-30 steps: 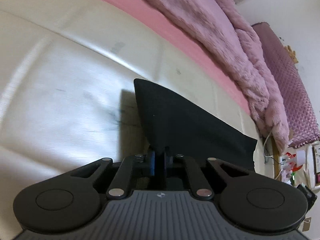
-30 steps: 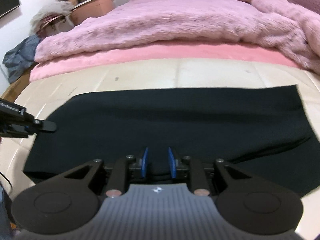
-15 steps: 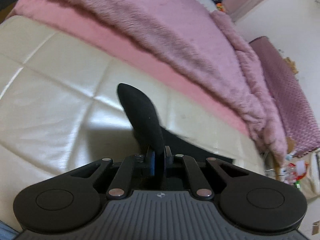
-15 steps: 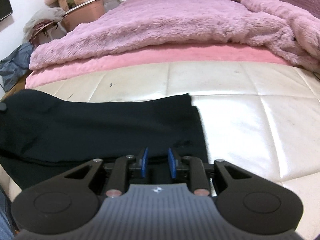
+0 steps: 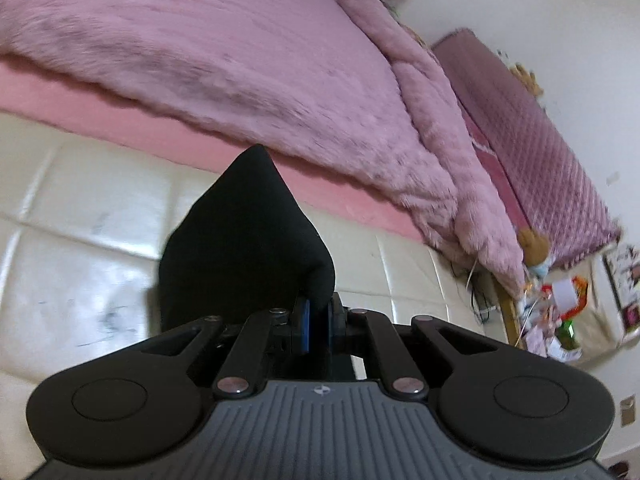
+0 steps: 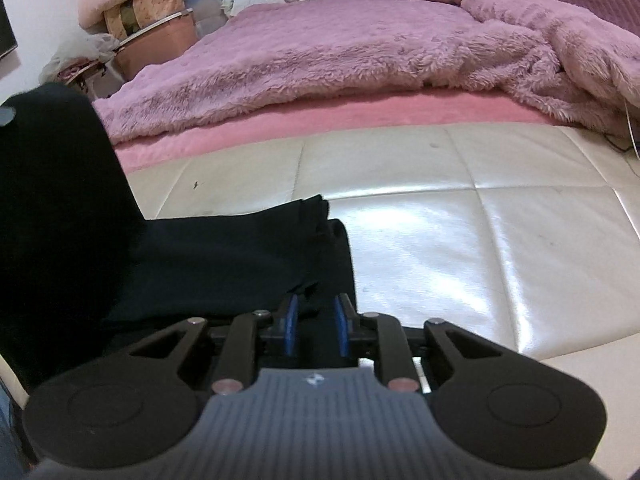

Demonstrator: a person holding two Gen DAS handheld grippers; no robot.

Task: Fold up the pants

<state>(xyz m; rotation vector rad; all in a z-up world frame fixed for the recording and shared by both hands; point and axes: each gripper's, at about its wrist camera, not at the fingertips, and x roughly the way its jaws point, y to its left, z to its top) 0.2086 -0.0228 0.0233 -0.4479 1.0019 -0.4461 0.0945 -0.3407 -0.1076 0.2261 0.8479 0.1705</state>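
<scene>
On the cream quilted bench (image 6: 460,240), the black pants (image 6: 224,264) now cover only the left part; a second ago they spanned it. Left gripper (image 5: 318,320), clamped on a raised corner, carries the fold over. Right gripper (image 6: 314,326) hovers, blue pads apart.

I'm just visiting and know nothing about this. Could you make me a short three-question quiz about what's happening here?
1. True or false: the left tool is pinching the black fabric pants.
2. What does the right tool look like: (a) shut tight, (b) fingers apart, (c) out of view?
3. What fluffy thing lies beyond the cream quilted leather surface?

Key: 1 true. 2 b. 3 the purple furry blanket.
</scene>
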